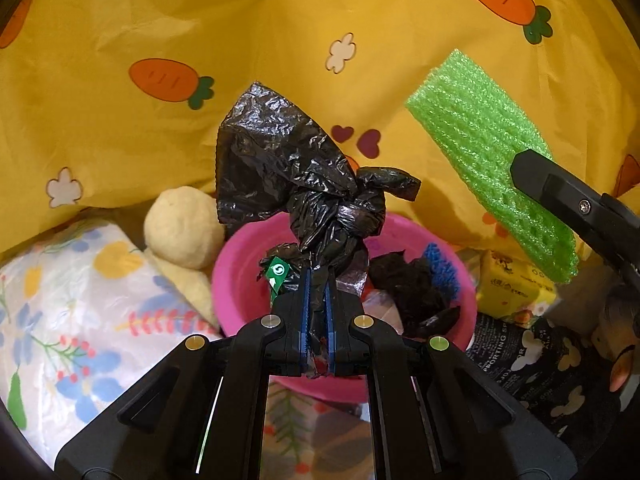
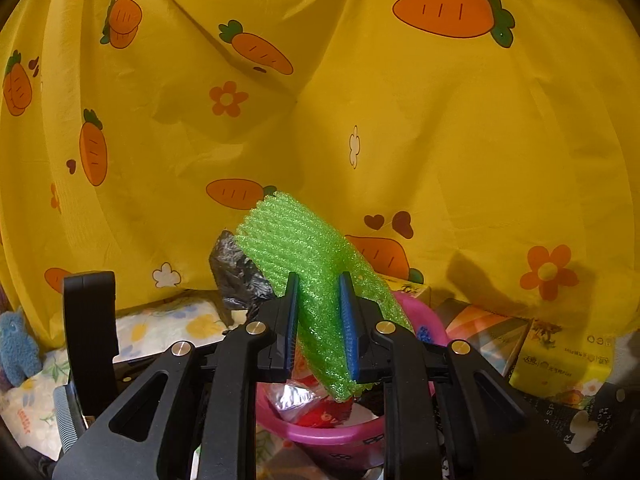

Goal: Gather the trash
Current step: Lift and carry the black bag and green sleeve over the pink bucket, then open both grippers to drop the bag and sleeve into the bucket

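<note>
Black plastic bag: my left gripper (image 1: 316,300) is pinched tight on the twisted neck of a crumpled black bag (image 1: 296,172), which stands up from the pads directly above the pink basin (image 1: 236,280).
Green foam: my right gripper (image 2: 320,320) is clamped across the lower part of a ribbed green foam sheet (image 2: 304,252); its free end leans up and away, also above the pink basin.
Pink basin: it sits below both grippers and already holds dark crumpled plastic, something blue and shiny wrappers.
Around the basin: a yellow carrot-print cloth (image 1: 360,40) hangs behind it, a floral pillow (image 1: 72,288) and a cream plush toy (image 1: 184,228) lie to one side, a yellow box (image 1: 516,288) to the other.
How the bag handles: thin, light, slippery film, I judge; the knotted neck is the only firm part, so that is where to hold it.
How the foam handles: very light and springy; it gives under the pads, so a grip across the ribs near the middle should hold best.
Step in hand: both pieces look ready to drop, so I would release them over the basin's centre.
Risk: light scraps may cling to the pads or drift past the rim.
</note>
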Available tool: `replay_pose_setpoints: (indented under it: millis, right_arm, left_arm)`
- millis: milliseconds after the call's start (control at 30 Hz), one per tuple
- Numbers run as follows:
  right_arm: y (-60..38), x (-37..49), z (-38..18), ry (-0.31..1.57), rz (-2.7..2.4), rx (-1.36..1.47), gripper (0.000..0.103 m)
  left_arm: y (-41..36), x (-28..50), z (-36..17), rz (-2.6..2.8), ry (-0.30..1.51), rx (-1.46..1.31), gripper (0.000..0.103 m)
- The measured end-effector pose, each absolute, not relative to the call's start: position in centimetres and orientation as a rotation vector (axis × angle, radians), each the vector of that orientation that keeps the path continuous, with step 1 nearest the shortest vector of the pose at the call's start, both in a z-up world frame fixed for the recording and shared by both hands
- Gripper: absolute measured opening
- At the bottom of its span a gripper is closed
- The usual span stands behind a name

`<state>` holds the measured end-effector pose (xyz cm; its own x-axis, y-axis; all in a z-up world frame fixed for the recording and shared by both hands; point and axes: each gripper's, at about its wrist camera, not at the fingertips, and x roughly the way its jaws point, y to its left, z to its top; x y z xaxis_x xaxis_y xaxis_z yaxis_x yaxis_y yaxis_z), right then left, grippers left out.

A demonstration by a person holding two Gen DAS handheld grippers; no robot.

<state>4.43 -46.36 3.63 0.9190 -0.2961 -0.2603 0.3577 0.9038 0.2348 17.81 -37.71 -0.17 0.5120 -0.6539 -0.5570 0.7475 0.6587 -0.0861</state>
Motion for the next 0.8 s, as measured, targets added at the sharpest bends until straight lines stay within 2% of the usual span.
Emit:
replay_pose_setpoints:
  millis: [100,133,167,200,233,267,367,567,667,700,800]
  right_arm:
    - [-47.0,4.9,3.4,0.233,-0.348,0.292,0.02]
    - [-47.2,5.1,3.3,0.236,-0.346,0.295,0.02]
    - [-47.3,5.3,3.2,0.24,-0.344,0.297,0.021]
    - [-47.4,5.4,3.2,0.244,-0.342,0.296,0.021]
    - [-47.4,5.7,3.1,0.249,-0.337,0.294,0.021]
    - [-47.5,5.9,3.0,0.255,-0.332,0.294,0.021]
    - [-47.8,6.6,2.7,0.276,-0.31,0.306,0.021]
    - [-47.6,8.5,1.7,0.334,-0.288,0.313,0.023]
    - [-47.3,9.7,0.9,0.379,-0.276,0.308,0.027]
    - [-47.3,10.2,0.6,0.397,-0.273,0.306,0.032]
    - [-47.0,11.3,-0.7,0.451,-0.266,0.297,0.033]
  left_arm:
    - [-39.5,18.1,-1.1,-0.896,0.62,0.204,0.008]
    - [-39.8,18.1,-1.3,-0.908,0.622,0.214,0.016]
    - [-39.9,18.2,-1.6,-0.916,0.625,0.22,0.034]
    - [-39.7,18.2,-1.8,-0.912,0.626,0.217,0.048]
    - [-39.3,18.3,-1.9,-0.906,0.62,0.199,0.072]
    - [-38.6,18.3,-1.8,-0.901,0.604,0.171,0.08]
    - [-36.5,18.8,-1.5,-0.889,0.595,0.121,0.085]
    - [-31.0,18.6,-1.2,-0.698,0.558,0.062,0.089]
    - [-28.2,17.5,-1.0,-0.631,0.537,0.043,0.09]
    - [-27.3,17.1,-0.9,-0.613,0.532,0.04,0.091]
    - [-25.0,16.1,-1.0,-0.582,0.526,0.033,0.092]
